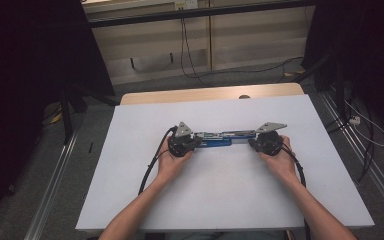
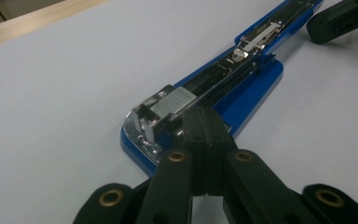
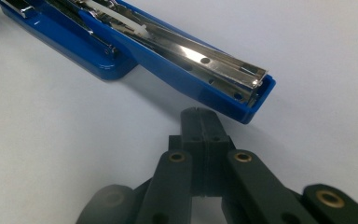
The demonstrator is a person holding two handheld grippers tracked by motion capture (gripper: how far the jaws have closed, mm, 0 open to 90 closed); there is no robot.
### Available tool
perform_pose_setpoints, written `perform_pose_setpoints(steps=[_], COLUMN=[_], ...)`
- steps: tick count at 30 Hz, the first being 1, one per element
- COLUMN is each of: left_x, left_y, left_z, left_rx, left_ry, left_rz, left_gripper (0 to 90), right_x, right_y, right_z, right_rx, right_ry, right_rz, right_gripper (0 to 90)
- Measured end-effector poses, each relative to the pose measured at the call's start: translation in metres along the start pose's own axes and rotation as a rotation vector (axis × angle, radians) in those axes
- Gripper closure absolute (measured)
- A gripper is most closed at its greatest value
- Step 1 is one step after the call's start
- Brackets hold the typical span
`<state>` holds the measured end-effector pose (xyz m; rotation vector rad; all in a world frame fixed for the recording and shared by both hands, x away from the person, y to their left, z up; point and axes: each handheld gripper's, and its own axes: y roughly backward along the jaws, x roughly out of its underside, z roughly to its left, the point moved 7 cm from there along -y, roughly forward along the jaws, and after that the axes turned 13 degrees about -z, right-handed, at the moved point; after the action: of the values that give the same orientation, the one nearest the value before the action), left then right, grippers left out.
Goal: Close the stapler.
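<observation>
Right tool (image 3: 200,116): both black jaws pressed together, nothing between them, tips just short of the stapler (image 3: 177,60) and not touching it. The blue stapler lies folded open on the white desk (image 3: 56,140), running from far left to near right. Its metal staple channel faces up, and the near end sits just beyond the jaw tips.
</observation>
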<state>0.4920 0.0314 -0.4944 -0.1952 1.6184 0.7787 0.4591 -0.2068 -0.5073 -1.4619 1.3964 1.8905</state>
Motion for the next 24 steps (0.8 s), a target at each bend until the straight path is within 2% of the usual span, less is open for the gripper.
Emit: perform_pose_setpoints(steps=[7,10,24], left_x=[0.0000,-0.0002,0.0000], left_y=[0.0000,0.0000,-0.0001], left_z=[-0.0006,-0.0007,-0.0007], left_rx=[-0.004,-0.009,-0.009], left_ry=[-0.004,-0.019,-0.017], left_rz=[0.003,0.003,-0.005], left_gripper=[90.0,90.0,90.0], right_x=[-0.0004,-0.0005,-0.0023], right_y=[-0.0007,-0.0008,0.0003], right_z=[-0.0005,-0.0006,-0.0023], right_rx=[0.001,0.000,0.008], right_ry=[-0.004,-0.007,-0.026], right_rz=[-0.001,-0.003,-0.026], right_gripper=[90.0,90.0,90.0])
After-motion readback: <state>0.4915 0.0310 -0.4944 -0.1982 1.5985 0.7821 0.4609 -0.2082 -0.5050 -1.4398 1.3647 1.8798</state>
